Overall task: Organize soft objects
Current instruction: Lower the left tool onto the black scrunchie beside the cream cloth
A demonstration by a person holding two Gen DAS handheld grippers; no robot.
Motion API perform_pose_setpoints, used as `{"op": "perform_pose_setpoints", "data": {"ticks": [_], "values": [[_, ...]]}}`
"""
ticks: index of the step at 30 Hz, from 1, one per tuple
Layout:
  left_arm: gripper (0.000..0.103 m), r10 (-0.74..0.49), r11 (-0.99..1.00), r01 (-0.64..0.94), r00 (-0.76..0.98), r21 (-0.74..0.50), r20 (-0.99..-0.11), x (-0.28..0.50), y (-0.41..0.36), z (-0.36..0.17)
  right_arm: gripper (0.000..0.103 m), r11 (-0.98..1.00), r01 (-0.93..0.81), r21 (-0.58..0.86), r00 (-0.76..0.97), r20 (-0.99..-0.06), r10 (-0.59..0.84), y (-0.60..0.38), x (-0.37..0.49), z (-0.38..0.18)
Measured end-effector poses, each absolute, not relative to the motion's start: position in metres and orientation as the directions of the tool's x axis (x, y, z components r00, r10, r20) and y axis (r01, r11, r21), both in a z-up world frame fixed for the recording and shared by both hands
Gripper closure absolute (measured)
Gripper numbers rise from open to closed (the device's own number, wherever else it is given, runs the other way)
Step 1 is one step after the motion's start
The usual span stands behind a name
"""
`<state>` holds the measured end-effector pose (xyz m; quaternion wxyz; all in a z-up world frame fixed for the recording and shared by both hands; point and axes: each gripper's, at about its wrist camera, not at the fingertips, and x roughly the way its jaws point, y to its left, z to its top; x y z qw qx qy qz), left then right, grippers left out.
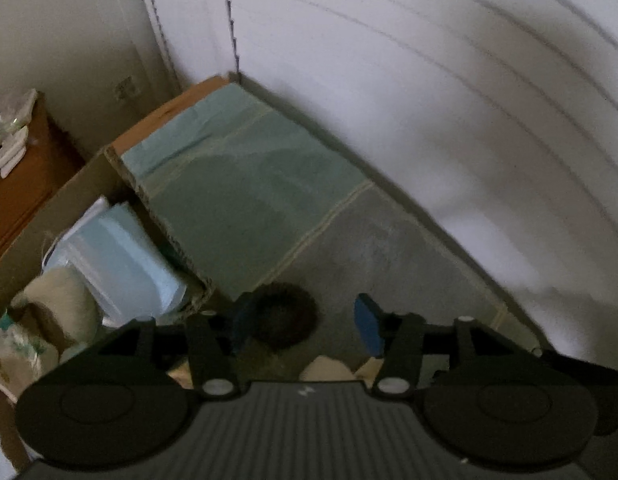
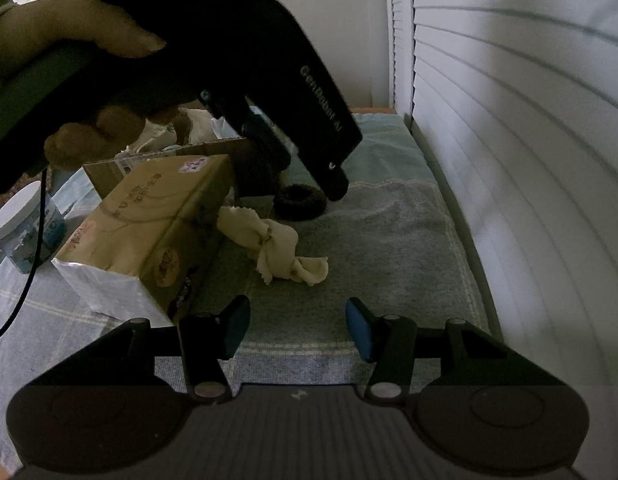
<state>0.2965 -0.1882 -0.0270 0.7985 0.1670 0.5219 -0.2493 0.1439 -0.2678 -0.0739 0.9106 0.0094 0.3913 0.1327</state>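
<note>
**Dark ring and knotted rag on the towel, both claws spread wide**

Dark fuzzy ring [image 2: 300, 201] flat on the green-grey towel [image 2: 389, 248], near the slatted blind [image 2: 509, 120] and well apart from the right claw [image 2: 297, 330]. Knotted cream rag [image 2: 275, 248] just in front of it, apart from the ring, beside the tan tissue box [image 2: 165, 232]. Left claw [image 1: 305, 320] angled steeply down over the ring [image 1: 283, 316], fingers set wide, left pad [image 1: 243, 320] at the ring's edge, right pad [image 1: 369, 330] clear of it; nothing clamped, contact not certain through the blur. Seen from the right wrist, left tool [image 2: 269, 92] slanting downward from upper left, gripped by a bare hand [image 2: 69, 48], thumb along the handle, tip just above the ring. Right claw low and level over the towel, fingers wide apart, empty. Open cardboard box [image 1: 69, 200] to the left, holding pale blue [image 1: 117, 256] and cream cloths [image 1: 53, 304]. White-lidded jar [image 2: 25, 228] beyond the tissue box.
</note>
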Motion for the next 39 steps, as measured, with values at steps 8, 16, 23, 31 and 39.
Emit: {"op": "perform_pose_setpoints", "data": {"ticks": [8, 16, 23, 31, 39], "values": [[0.049, -0.145, 0.885, 0.466, 0.313, 0.018, -0.939, 0.308, -0.192, -0.047, 0.044, 0.965, -0.234, 0.121, 0.662, -0.707, 0.249, -0.268, 0.143, -0.073], [0.048, -0.125, 0.902, 0.43, 0.329, 0.03, -0.936, 0.317, -0.19, -0.057, 0.044, 0.965, -0.235, 0.118, 0.665, -0.705, 0.248, -0.268, 0.141, -0.073], [0.071, -0.142, 0.895, 0.445, 0.363, 0.037, -0.921, 0.312, -0.188, -0.054, 0.044, 0.966, -0.234, 0.108, 0.669, -0.704, 0.241, -0.268, 0.141, -0.072], [0.088, -0.202, 0.871, 0.491, 0.377, 0.01, -0.904, 0.301, -0.181, -0.04, 0.044, 0.968, -0.232, 0.095, 0.669, -0.707, 0.229, -0.267, 0.142, -0.072], [0.088, -0.238, 0.859, 0.512, 0.393, -0.004, -0.888, 0.291, -0.173, -0.024, 0.044, 0.966, -0.254, 0.054, 0.69, -0.69, 0.22, -0.258, 0.143, -0.066]]}}
